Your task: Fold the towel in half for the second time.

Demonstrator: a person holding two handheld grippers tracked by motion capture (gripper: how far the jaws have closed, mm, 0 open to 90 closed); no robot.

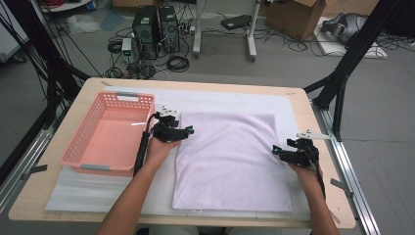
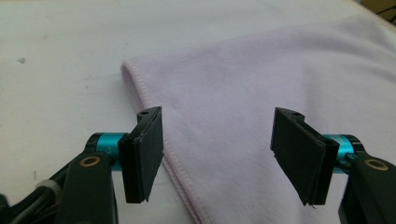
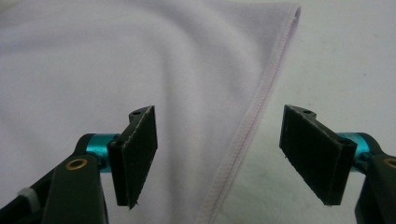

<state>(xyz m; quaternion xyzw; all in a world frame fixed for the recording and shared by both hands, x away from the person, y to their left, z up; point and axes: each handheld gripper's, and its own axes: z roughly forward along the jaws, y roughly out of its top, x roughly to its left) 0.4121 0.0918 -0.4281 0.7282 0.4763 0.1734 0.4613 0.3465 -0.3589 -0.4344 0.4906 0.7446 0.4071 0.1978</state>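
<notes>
the left gripper point(image 2: 217, 158) and right gripper point(image 3: 219, 158) are standing with ribbed black jaws apart, straddling opposite stitched hems of the soft lilac towel point(image 1: 230, 156) lying flat mid-worktop. the high view is adding a perforated pink basket point(image 1: 93, 142) at the left edge.

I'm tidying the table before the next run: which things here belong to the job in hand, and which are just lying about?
In use: lilac towel, left gripper, right gripper, both open at its side edges.
Lying about: pink basket, white mat.
</notes>
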